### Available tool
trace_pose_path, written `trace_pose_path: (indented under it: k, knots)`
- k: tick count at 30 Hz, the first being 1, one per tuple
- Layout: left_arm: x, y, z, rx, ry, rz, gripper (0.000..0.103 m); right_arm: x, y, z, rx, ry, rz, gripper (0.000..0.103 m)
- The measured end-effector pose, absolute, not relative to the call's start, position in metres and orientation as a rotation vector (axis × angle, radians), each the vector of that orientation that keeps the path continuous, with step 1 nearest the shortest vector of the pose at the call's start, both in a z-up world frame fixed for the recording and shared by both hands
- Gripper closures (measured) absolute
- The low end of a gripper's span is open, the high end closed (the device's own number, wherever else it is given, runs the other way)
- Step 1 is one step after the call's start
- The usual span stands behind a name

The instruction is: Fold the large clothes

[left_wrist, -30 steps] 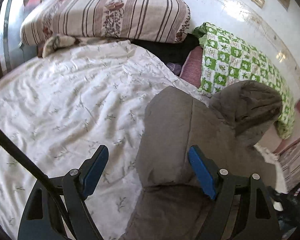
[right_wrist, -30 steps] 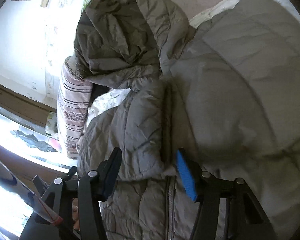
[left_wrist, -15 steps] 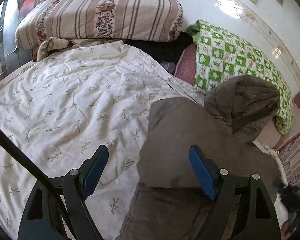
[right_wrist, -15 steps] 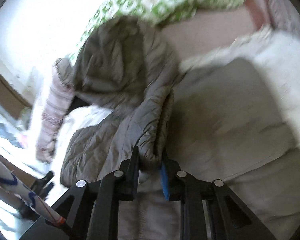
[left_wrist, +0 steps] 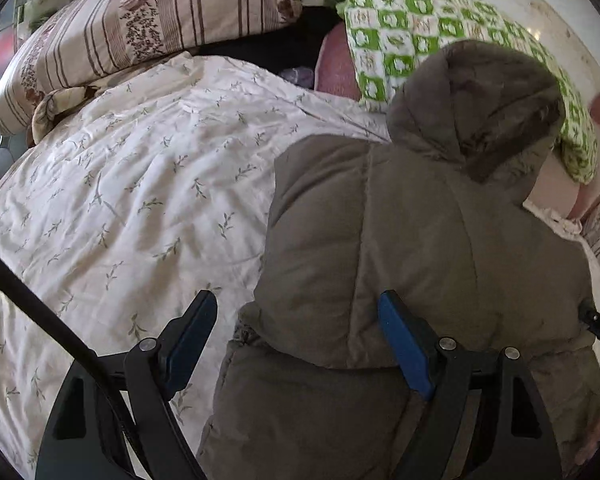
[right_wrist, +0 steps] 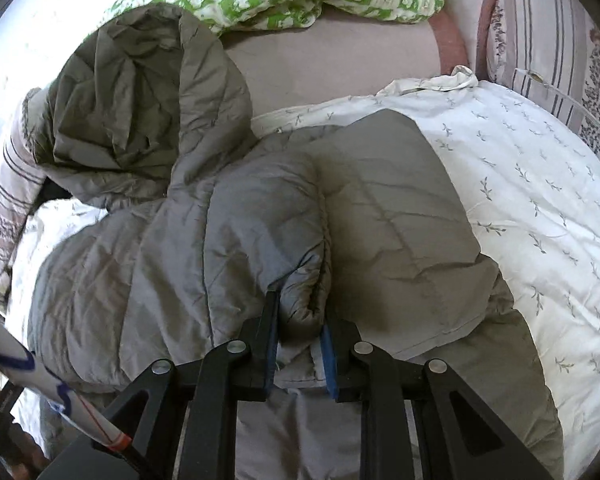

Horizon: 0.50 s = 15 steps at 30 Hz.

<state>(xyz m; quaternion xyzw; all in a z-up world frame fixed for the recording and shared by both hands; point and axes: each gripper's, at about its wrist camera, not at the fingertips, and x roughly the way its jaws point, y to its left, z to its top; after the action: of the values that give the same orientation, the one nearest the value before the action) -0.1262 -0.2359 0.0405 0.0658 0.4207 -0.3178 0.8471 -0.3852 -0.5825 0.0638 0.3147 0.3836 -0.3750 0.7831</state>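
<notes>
Sprawling across the floral quilt (left_wrist: 132, 184), the grey padded jacket (left_wrist: 400, 232) has one front edge pinched in the right gripper (right_wrist: 298, 344), and that slick bunched fold may slip out, while the green checked blanket (left_wrist: 420, 28) crowds its hood and the left gripper (left_wrist: 296, 332) hovers spread, empty.

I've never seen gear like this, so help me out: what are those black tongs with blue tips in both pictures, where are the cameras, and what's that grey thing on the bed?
They are hand-held grippers, one in each of a person's hands, each carrying a camera that looks along its two fingers. The left gripper is open, hovering over a grey hooded puffer jacket spread on a white leaf-print duvet. The right gripper has just been closing and now pinches a folded edge of that jacket. Behind lie a green checked blanket and a striped pillow.
</notes>
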Motion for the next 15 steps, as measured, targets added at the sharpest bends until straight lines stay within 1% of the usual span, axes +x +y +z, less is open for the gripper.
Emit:
trace_pose_path:
  k: [7,10,13,14,15]
  knots:
    - [-0.122,-0.237,0.029,0.147,0.939,-0.662,0.021,-0.386,-0.588,0.052,0.714,0.854,-0.796,0.081]
    - [-0.125,-0.236,0.032,0.158,0.923,-0.654,0.021,-0.388,-0.587,0.056,0.733,0.847,-0.785,0.077]
    - [-0.131,-0.232,0.052,0.127,0.859,-0.662,0.021,-0.394,-0.585,0.073,0.744,0.821,-0.798,0.064]
    - [-0.134,-0.23,0.06,0.113,0.834,-0.674,0.021,-0.396,-0.583,0.082,0.728,0.803,-0.819,0.058]
    - [-0.138,-0.228,0.068,0.098,0.802,-0.681,0.021,-0.397,-0.581,0.088,0.709,0.79,-0.84,0.056]
